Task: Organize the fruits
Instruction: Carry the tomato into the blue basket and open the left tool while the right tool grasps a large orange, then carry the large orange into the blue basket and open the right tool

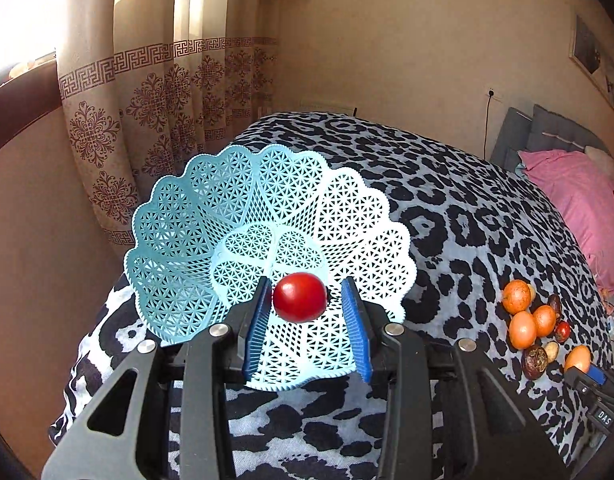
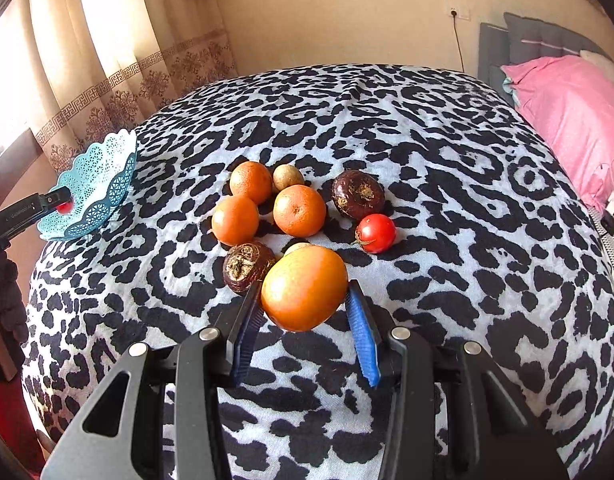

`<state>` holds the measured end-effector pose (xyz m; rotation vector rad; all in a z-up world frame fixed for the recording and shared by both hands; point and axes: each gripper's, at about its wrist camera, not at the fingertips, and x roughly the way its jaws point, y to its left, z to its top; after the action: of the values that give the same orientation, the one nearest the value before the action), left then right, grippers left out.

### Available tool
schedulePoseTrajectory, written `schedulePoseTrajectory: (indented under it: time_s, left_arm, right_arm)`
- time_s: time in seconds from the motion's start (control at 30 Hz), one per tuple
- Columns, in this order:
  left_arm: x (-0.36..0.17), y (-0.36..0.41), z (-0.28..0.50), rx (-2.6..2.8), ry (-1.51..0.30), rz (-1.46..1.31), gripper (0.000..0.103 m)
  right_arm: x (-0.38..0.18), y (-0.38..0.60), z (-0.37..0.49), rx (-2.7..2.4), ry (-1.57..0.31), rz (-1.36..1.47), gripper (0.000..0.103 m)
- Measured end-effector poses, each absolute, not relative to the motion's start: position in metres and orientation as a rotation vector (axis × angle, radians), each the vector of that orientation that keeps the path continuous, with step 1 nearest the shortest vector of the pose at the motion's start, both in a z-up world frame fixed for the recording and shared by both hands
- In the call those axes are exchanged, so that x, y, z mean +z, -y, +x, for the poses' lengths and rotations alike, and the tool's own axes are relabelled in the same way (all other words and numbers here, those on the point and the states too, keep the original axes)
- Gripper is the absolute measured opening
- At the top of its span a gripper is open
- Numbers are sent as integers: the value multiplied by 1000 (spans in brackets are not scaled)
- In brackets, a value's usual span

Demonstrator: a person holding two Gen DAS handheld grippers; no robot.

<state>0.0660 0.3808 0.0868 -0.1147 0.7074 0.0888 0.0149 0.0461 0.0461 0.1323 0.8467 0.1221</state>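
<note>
Gripping a large orange [image 2: 304, 289], right gripper [image 2: 303, 320] fingers clamp both sides, lifted near the bed's [image 2: 427, 152] centre pile. Left gripper [image 1: 307, 320], spread, frames a loose tomato [image 1: 300, 297] over the blue lattice basket [image 1: 179, 232], left edge. Right view alone shows remaining fruits' [image 2: 299, 210] detail.

Clearance around fruit cluster and basket

Open blanket [image 2: 447, 152] is being left free right of and behind the fruit cluster [image 2: 275, 208]; left access is being blocked by the basket [image 2: 95, 188] at the bed edge.
</note>
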Motion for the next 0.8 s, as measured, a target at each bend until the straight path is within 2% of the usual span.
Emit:
schedulePoseTrajectory:
  time_s: [0.07, 0.13, 0.2, 0.27, 0.8]
  left_arm:
    - [89, -386, 63, 105, -687, -121, 74]
    - [94, -391, 57, 115, -662, -119, 79]
    - [99, -396, 53, 118, -639, -124, 91]
    - [104, -400, 48, 129, -610, -127, 98]
    - [126, -439, 21, 260, -511, -147, 100]
  right_arm:
    - [48, -50, 16, 127, -842, 130, 42]
    - [50, -56, 18, 136, -840, 125, 42]
    - [53, -62, 21, 148, -838, 119, 42]
    - [56, -71, 25, 164, -833, 110, 42]
    - [94, -206, 74, 440, -769, 15, 42]
